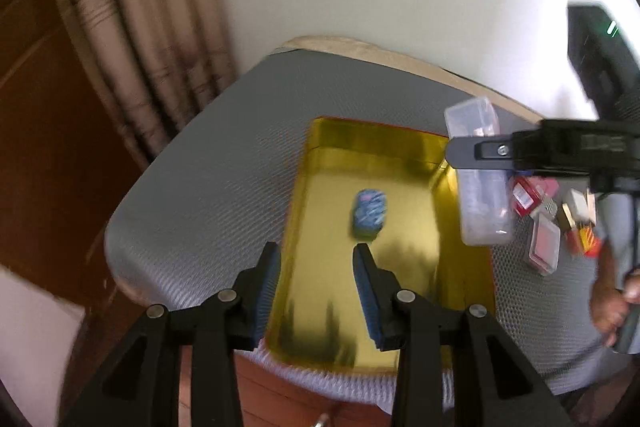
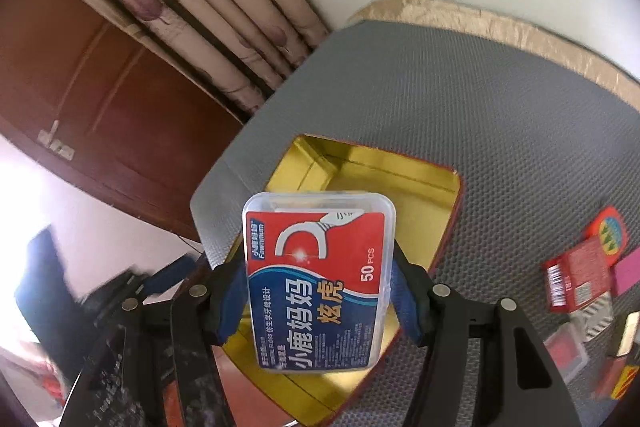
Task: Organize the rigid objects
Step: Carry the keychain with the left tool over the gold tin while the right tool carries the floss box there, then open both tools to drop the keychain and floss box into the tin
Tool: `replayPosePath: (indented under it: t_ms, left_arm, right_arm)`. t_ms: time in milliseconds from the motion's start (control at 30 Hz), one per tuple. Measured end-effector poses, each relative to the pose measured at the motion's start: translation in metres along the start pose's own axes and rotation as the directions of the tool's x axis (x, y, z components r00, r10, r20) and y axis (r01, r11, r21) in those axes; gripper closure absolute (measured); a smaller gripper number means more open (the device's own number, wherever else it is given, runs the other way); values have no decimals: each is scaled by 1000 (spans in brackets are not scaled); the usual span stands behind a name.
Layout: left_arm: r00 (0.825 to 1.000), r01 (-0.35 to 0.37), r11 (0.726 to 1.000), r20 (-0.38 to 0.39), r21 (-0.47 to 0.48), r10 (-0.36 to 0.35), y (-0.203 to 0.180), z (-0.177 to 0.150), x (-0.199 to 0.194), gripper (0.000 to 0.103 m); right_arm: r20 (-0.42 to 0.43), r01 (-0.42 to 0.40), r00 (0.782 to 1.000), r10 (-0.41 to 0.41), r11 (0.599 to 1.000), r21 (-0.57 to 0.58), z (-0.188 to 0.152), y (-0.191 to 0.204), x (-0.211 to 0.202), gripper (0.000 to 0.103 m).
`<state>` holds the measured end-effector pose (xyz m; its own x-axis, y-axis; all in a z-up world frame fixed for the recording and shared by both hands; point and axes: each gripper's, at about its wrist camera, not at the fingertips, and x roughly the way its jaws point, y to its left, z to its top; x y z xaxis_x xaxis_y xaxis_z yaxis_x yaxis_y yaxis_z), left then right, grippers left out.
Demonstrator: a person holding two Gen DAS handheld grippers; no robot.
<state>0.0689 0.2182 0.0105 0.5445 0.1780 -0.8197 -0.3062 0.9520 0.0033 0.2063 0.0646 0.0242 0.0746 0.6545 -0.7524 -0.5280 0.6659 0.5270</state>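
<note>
floss box (image 2: 320,279), a clear plastic case with a red and blue label, sits clamped between the jaws of the right gripper (image 2: 320,297). both blue pads press on its long side walls, so the long axis of the box runs forward along the fingers and away from the wrist. the box hangs in the air, tilted downward, directly above the open gold tin (image 2: 400,183) that rests on the grey mat (image 2: 500,107) of the table. from the left wrist view the same box (image 1: 482,187) appears over the right wall of the tin (image 1: 320,187), not yet inside it.

deciding relation: the tin lies below and slightly ahead of the held box, and the long axis of the box lies roughly along the long side of the tin. by this judgement a straight descent should seat the box flat on the tin floor without a turn of the wrist.

left gripper (image 1: 318,267) stands with its jaws apart and nothing between them, above the near left part of the tin. a small blue patterned object (image 1: 370,213) already lies on the tin floor just ahead of those jaws. the right hand is the one placed for the drop. remaining small boxes (image 2: 580,279) lie on the mat to the right of the tin, apart from it.
</note>
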Motion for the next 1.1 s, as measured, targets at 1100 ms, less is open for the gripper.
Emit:
replayPosePath:
  t_ms: [1100]
  left_arm:
    - [991, 131, 987, -4, 93, -131, -20, -65, -41, 65]
  right_arm:
    - [390, 290, 870, -303, 952, 92, -117, -26, -96, 3]
